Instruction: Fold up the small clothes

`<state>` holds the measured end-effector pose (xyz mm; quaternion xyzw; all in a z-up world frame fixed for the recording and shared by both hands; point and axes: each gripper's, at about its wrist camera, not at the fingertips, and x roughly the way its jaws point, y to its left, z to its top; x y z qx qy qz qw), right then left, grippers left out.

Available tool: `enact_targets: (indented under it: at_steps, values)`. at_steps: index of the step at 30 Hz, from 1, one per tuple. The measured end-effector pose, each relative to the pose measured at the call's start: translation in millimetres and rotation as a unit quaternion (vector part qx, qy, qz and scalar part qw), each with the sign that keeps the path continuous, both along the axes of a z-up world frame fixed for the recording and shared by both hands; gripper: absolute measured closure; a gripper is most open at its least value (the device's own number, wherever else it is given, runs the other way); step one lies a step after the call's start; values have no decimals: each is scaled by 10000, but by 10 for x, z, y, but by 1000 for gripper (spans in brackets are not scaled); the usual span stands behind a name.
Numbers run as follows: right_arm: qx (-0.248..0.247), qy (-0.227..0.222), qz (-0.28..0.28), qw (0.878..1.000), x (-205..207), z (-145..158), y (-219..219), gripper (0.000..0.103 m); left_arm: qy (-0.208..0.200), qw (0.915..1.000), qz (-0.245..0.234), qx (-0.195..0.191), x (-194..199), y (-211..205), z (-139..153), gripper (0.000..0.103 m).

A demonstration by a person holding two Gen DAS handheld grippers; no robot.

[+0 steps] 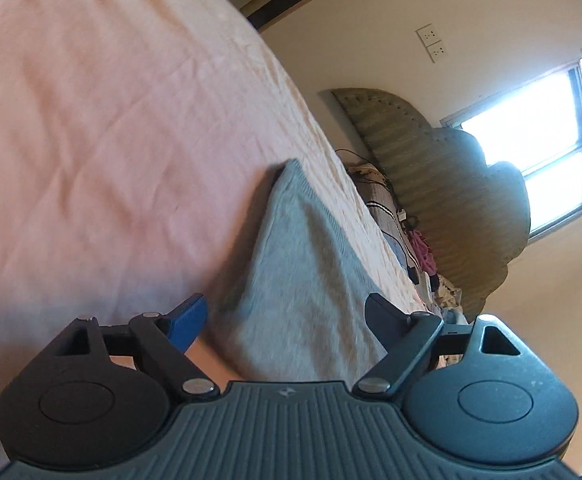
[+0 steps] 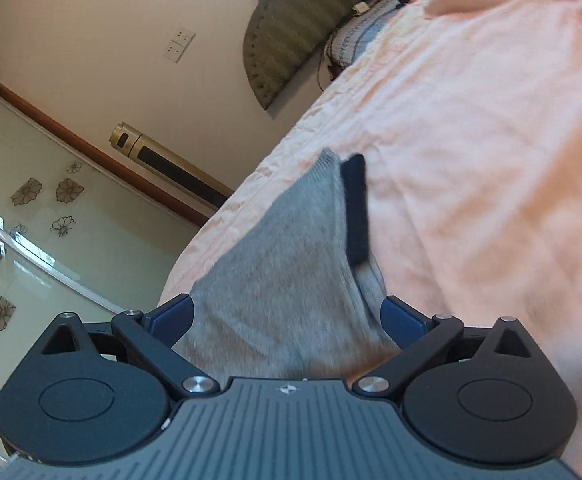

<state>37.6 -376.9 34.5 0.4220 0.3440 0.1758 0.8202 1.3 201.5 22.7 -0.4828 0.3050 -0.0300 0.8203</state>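
A small grey knit garment (image 1: 303,264) lies on the pink bedsheet (image 1: 103,120). In the left wrist view it runs between the fingers of my left gripper (image 1: 287,316), whose jaws stand wide apart around it. In the right wrist view the same grey garment (image 2: 275,280) passes between the fingers of my right gripper (image 2: 287,316), whose jaws are also wide apart. A dark blue band (image 2: 357,208) lies along the garment's right edge. Both views are tilted and blurred.
The pink bed (image 2: 471,140) fills most of both views. A padded olive headboard (image 1: 443,184) with pillows and cables stands at the bed's end. A wall with sockets (image 1: 431,42), a bright window (image 1: 531,140), a gold tower fan (image 2: 163,156) and a flowered glass door (image 2: 31,208) are nearby.
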Motion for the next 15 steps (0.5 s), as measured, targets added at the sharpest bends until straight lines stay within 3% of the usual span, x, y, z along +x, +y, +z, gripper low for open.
enact_targets:
  at_steps: [2, 5, 7, 9, 11, 13, 14, 15]
  values:
    - [-33, 119, -37, 9999, -147, -88, 71, 4, 65, 9997, 73, -235, -182, -74, -143, 17]
    - [-136, 32, -81, 9999, -121, -96, 208, 4, -218, 9997, 78, 95, -199, -238, -120, 6]
    - [118, 71, -274, 9995, 32, -134, 268, 4, -410, 9990, 48, 181, -55, -319, -131, 6]
    - [191, 88, -581, 9981, 187, -143, 325, 4, -330, 9980, 165, 507, 98, -398, -106, 5]
    - [85, 102, -665, 9977, 352, -123, 412, 3, -283, 9979, 62, 572, 259, -450, -96, 5]
    - [9, 185, -609, 9980, 489, -164, 482, 8, -242, 9968, 57, 763, 349, -514, -102, 7]
    - [-161, 183, -656, 9976, 521, -163, 515, 18, -224, 9967, 64, 783, 379, -520, -100, 7]
    - [-269, 224, -654, 9972, 554, -175, 536, 36, -188, 9969, 88, 755, 388, -519, -102, 7]
